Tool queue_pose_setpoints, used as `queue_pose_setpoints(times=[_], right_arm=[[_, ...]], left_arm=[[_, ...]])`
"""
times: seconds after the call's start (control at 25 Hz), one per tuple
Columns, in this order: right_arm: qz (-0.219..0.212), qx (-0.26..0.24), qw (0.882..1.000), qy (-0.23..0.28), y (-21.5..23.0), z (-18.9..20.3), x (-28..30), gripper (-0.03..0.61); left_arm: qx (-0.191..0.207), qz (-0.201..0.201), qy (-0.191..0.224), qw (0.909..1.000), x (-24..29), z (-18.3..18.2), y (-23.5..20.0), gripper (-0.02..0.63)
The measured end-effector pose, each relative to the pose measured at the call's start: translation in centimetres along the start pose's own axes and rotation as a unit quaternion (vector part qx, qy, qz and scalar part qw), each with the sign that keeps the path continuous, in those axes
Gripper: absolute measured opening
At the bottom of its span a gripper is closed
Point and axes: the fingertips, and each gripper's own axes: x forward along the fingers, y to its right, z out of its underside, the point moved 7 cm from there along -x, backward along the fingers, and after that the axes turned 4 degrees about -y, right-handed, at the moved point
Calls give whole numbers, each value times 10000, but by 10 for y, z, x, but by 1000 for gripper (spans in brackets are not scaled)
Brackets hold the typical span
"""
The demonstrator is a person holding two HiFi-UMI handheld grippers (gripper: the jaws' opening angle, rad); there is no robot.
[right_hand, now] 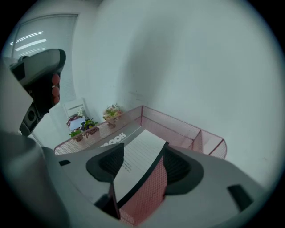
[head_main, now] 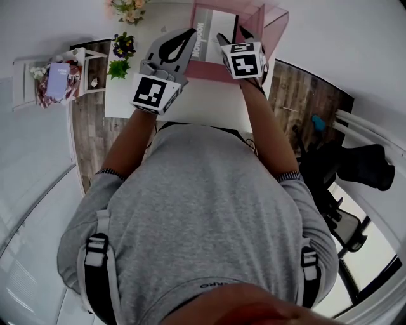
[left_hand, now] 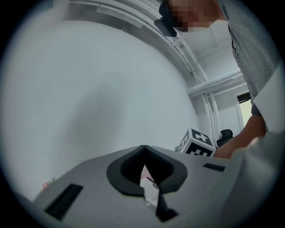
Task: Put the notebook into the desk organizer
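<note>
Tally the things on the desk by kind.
organizer: 1
notebook: 1
plants: 3
Total: 5

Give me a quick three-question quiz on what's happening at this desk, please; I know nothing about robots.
1. True or false: the notebook lies flat on the floor.
2. The mesh desk organizer is: A blue, B pink, C black?
3. Fill in: the right gripper has its jaws ____, one on either side of the notebook.
Key: 1 false; 2 B; 3 open.
</note>
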Motion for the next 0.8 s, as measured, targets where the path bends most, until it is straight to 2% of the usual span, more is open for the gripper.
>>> queue_pose_setpoints(times=[0.16, 0.32, 0.6, 0.8], right_arm=[[-339, 142, 9977, 563, 2, -9, -22, 255], [-543, 160, 9903, 1270, 5, -22, -61, 225], [-705, -271, 9624, 2607, 4, -36, -134, 70], [-823, -426, 9430, 3196, 0, -27, -169, 8]], left_arm=[[32, -45, -73, 10000, 1, 1, 1, 18], [67, -77, -127, 9999, -1, -3, 1, 18], [131, -89, -140, 9998, -1, -16, 10, 20], [181, 56, -116, 9998, -4, -27, 27, 19]])
